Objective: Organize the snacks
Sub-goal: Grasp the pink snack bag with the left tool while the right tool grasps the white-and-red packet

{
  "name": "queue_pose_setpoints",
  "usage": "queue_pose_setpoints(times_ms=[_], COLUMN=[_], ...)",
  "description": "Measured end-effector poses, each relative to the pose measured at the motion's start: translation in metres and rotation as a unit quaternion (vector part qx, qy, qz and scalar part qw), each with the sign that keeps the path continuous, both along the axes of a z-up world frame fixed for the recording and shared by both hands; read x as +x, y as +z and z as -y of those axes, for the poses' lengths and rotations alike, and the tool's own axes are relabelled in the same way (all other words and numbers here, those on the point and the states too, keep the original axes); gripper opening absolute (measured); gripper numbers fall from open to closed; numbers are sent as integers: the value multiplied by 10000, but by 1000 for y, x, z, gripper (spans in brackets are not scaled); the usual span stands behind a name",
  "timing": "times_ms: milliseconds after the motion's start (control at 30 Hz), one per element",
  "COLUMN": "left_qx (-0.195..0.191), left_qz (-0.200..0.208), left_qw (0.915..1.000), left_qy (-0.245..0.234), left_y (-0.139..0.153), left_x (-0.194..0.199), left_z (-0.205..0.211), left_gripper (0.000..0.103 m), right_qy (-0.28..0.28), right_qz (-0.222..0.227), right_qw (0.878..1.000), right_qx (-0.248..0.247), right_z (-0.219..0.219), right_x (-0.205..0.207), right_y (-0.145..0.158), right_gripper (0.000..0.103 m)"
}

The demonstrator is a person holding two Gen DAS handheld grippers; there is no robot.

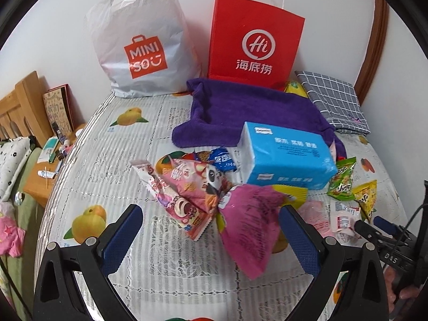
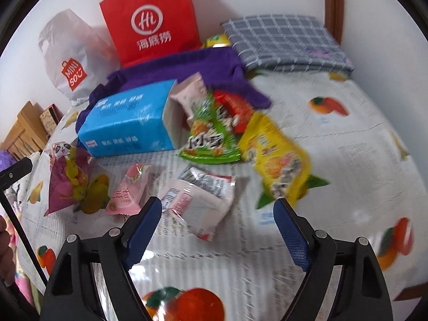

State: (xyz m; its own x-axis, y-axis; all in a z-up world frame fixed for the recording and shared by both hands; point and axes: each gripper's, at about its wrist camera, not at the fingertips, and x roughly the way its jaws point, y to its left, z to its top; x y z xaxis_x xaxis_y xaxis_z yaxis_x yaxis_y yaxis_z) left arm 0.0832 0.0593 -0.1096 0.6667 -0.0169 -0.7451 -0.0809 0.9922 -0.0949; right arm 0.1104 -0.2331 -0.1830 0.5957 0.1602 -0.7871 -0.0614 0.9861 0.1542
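Several snack packets lie on a fruit-print tablecloth. In the left wrist view my left gripper is open, its jaws on either side of a magenta packet, beside a pink panda packet and a blue packet. In the right wrist view my right gripper is open and empty, just in front of a white packet. A green packet, a yellow packet, a red packet and a small pink packet lie around it.
A blue tissue pack lies on a purple towel. A red paper bag and a white MINISO bag stand against the back wall. A grey checked cloth lies at the back right. A wooden side table stands to the left.
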Motion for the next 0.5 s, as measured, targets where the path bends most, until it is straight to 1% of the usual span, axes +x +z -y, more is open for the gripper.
queue_pose_setpoints(times_ms=[200,333,400,433,500], left_qx=[-39,-42,-86,-114,-150], left_qz=[-29,-83,-94,-94,-90], left_qw=[10000,10000,9999,9999,9998], left_qy=[8,19,17,6,-45], left_y=[-5,-11,-12,-13,-14], left_x=[0,0,0,-1,-1], left_z=[-8,-13,-15,-16,-15], left_gripper=[102,102,102,102,102], right_qy=[-70,-48,21,64,92], right_qz=[-231,-123,-63,-9,53], right_qw=[9997,9986,9970,9969,9973], right_qx=[-50,-505,-765,-788,-732], right_z=[-15,-30,-38,-40,-39], right_x=[20,24,24,22,18], right_y=[-18,-22,-23,-22,-23], right_gripper=[86,85,81,77,75])
